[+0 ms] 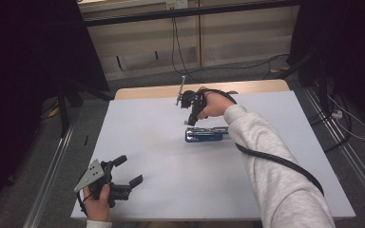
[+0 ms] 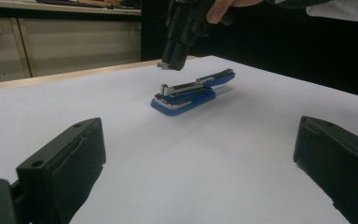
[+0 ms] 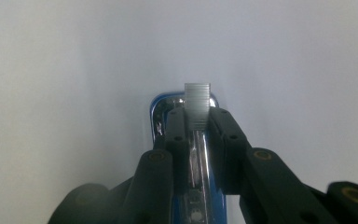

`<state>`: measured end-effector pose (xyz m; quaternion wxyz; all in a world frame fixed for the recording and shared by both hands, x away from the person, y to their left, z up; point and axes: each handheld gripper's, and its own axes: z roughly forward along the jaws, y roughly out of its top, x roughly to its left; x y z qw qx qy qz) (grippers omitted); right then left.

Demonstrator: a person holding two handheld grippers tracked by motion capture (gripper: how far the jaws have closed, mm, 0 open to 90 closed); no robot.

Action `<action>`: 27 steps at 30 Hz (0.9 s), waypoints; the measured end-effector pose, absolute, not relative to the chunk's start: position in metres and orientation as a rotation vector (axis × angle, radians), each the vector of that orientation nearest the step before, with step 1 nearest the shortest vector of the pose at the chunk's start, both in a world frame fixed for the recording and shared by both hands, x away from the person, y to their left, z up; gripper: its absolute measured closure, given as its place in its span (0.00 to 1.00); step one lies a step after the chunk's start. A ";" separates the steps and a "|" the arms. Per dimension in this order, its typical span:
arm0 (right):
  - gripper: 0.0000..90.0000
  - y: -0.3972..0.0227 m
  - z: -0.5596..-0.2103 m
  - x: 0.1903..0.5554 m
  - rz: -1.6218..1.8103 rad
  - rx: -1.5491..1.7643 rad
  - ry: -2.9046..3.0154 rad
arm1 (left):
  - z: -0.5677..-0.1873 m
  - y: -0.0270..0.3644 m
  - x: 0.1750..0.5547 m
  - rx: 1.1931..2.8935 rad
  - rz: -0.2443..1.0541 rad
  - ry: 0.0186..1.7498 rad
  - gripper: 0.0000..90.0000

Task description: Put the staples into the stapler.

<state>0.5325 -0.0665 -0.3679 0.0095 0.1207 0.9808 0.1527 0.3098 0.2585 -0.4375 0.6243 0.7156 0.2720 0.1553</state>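
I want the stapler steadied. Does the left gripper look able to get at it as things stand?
Probably yes: bare table lies between the open left gripper and the stapler; the right gripper hangs over one end only.

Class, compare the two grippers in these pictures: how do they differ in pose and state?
The right gripper points down above the blue stapler at mid-table; the left gripper lies low near the table's near left corner. The right gripper's jaws are shut on a strip of staples; the left gripper's jaws stand wide open with nothing between them. Both are black, two-jawed and hand-held.
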 end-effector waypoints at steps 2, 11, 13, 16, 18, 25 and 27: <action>0.87 -0.070 -0.367 0.532 0.475 0.379 3.066 | -0.438 0.258 0.310 1.643 0.355 0.627 0.03; 0.87 -0.072 -0.368 0.531 0.480 0.374 3.067 | -0.438 0.258 0.310 1.646 0.347 0.630 0.03; 0.87 -0.072 -0.368 0.531 0.480 0.376 3.067 | -0.438 0.258 0.310 1.646 0.350 0.630 0.03; 0.87 -0.072 -0.368 0.531 0.485 0.378 3.065 | -0.438 0.258 0.310 1.648 0.346 0.631 0.03; 0.87 -0.072 -0.369 0.531 0.488 0.374 3.066 | -0.438 0.258 0.310 1.646 0.347 0.626 0.03; 0.87 -0.071 -0.374 0.530 0.479 0.373 3.074 | -0.438 0.258 0.310 1.648 0.346 0.628 0.03; 0.87 -0.072 -0.376 0.530 0.477 0.366 3.074 | -0.438 0.258 0.310 1.648 0.352 0.624 0.03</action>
